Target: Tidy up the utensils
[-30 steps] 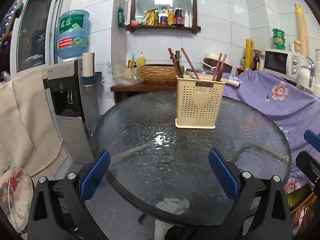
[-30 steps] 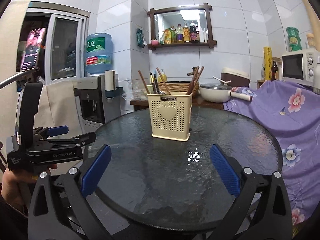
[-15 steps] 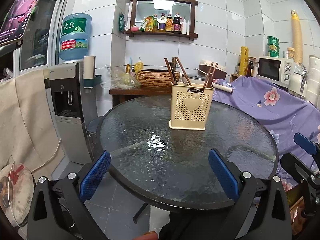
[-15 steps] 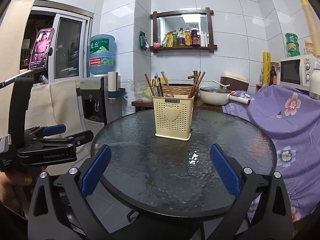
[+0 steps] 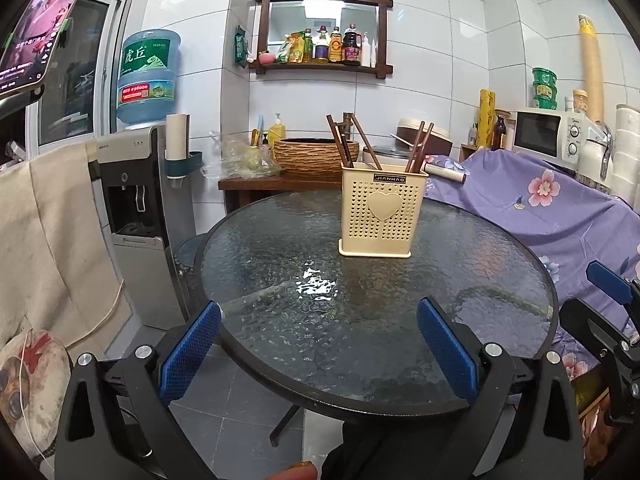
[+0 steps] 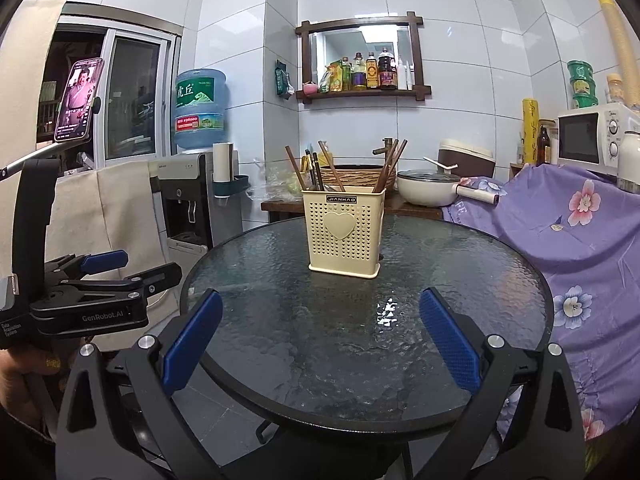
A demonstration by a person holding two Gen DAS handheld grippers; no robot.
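Observation:
A cream perforated utensil holder (image 5: 378, 210) (image 6: 345, 232) with a heart on its front stands upright at the far side of a round glass table (image 5: 360, 320) (image 6: 360, 340). Several brown chopsticks (image 5: 352, 142) (image 6: 390, 164) stick out of it at both ends. My left gripper (image 5: 318, 348) hangs open at the table's near edge, nothing between its blue pads. My right gripper (image 6: 318, 330) is open too, back from the holder and empty. In the right wrist view the left gripper (image 6: 120, 272) shows at the left, held by a hand.
A water dispenser (image 5: 136, 208) stands left of the table. Behind it a wooden side table (image 5: 280, 184) carries a woven basket (image 5: 316, 156) and a pot (image 6: 428, 188). A purple floral cloth (image 5: 540, 208) covers furniture at the right, with a microwave (image 5: 548, 138) beyond.
Both grippers have drawn back from the table and risen a little, so the holder looks farther off. Both stayed open and empty.

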